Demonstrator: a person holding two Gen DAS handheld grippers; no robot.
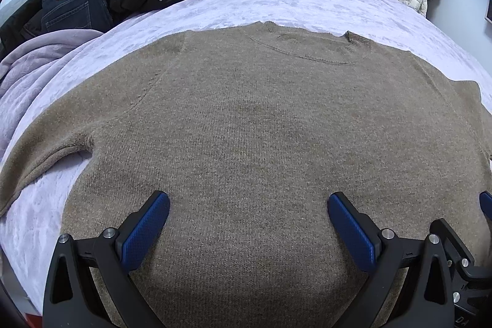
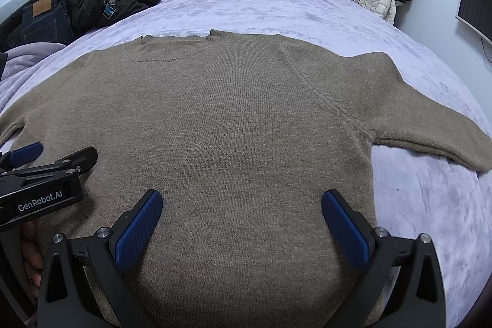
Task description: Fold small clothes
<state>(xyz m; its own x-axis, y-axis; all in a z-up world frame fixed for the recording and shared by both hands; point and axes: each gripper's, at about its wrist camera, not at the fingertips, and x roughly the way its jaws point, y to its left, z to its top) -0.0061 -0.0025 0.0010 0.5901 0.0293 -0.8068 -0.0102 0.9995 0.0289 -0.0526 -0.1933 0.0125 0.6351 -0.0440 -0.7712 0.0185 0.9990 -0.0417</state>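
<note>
Above the sweater (image 1: 246, 119), both grippers' jaws spread wide.

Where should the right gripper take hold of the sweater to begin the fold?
Grip the right sleeve near its outer end, coming from the right over the bedspread. It lies flat and spread away from the sweater body, so it folds inward easily.

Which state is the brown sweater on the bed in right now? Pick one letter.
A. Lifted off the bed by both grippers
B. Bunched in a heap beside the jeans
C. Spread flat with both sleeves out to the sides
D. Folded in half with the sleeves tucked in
C: the brown sweater lies flat on the bed, one sleeve out to the right and the other to the left, with both grippers open above it.
</note>
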